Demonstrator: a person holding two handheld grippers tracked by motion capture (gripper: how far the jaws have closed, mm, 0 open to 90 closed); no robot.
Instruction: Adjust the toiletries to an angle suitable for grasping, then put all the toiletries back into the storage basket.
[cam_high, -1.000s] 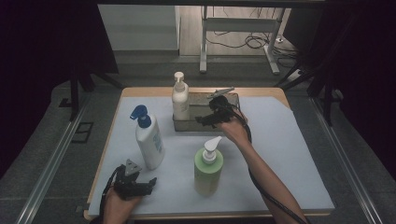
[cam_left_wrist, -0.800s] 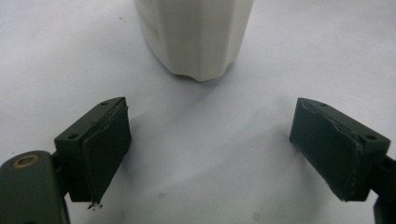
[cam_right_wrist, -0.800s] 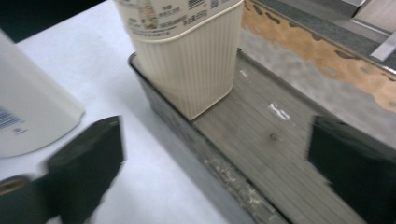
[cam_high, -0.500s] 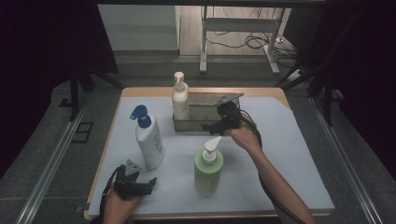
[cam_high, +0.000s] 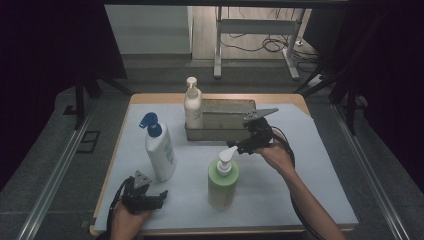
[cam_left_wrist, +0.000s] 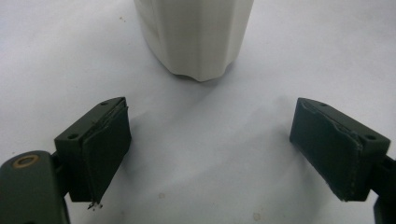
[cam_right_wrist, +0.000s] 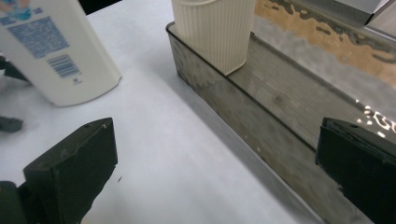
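Observation:
A cream pump bottle (cam_high: 192, 107) stands at the left end of a metal tray (cam_high: 226, 134). In front of the tray, just right of the green pump bottle (cam_high: 223, 181), my right gripper (cam_high: 235, 146) hovers. Its jaws have just been opening and stand wide with nothing between them. From the right gripper view (cam_right_wrist: 215, 177) I look along the tray wall (cam_right_wrist: 233, 126) toward the cream bottle (cam_right_wrist: 215, 32). My left gripper (cam_high: 161, 196) rests open near the front left edge, pointing at the base of the white blue-capped bottle (cam_high: 159, 150), whose base (cam_left_wrist: 196, 37) is a little beyond the jaws.
A pale sheet (cam_high: 310, 165) covers the wooden table. The white bottle (cam_right_wrist: 56, 51) leans at the left of the right gripper view. Cables trail from both grippers. Metal rails and a dark floor run beside the table.
My right gripper has drawn back from over the tray toward the person, ending in front of the tray by the green bottle's pump, jaws wider. The left gripper has stayed put.

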